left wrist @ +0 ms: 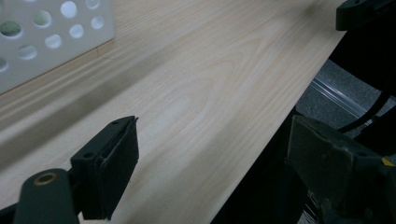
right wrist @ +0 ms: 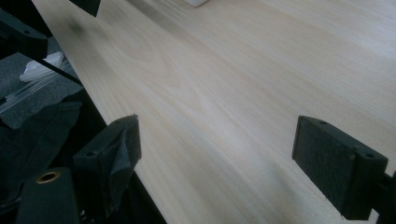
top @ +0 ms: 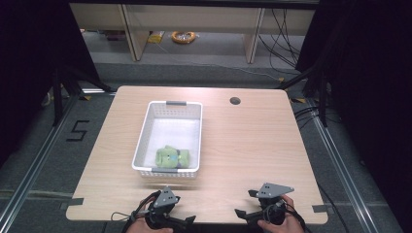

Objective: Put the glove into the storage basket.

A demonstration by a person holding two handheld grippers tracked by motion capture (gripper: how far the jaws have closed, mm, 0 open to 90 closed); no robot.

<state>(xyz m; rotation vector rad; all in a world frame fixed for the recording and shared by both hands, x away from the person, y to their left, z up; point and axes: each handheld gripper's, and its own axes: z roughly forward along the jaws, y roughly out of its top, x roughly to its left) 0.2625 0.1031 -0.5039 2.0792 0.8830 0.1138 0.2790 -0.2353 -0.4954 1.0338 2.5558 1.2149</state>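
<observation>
Green plush toy: lying in near end of white perforated basket on wooden counter, well ahead of both grippers. Left gripper and right gripper: at near counter edge, jaws spread, holding nothing.

Each hand-held gripper is black: the left hand-held gripper and right hand-held gripper each carry a grey three-cornered plate on top, black cables trailing behind, flat rectangular jaws with small screw holes, and a brass-ringed hole below one jaw.
</observation>
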